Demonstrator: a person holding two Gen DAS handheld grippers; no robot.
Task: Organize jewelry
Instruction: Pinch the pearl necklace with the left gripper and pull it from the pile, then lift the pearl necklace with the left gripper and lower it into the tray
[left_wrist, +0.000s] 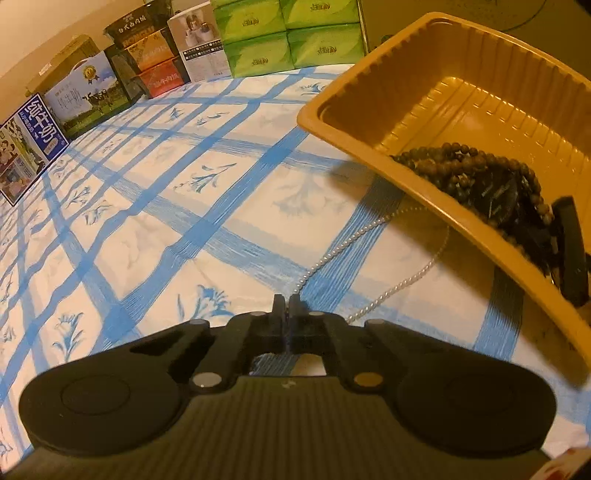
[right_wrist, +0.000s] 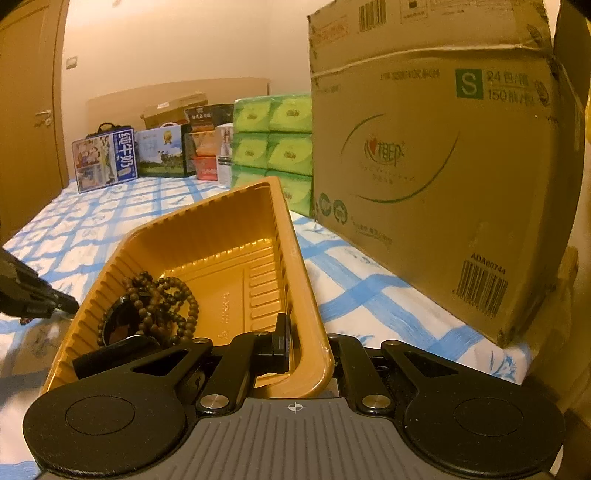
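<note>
Beside cardboard box (right_wrist: 436, 177), right claw (right_wrist: 295, 347) pinching tilted tray (right_wrist: 229, 236) rim; left claw (left_wrist: 286, 304) pinching pearl necklace (left_wrist: 354, 236)

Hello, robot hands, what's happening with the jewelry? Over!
Left tool shut on pearl necklace. Right tool shut on tilted tray rim. Bead bracelets inside. Nothing blocking.
</note>
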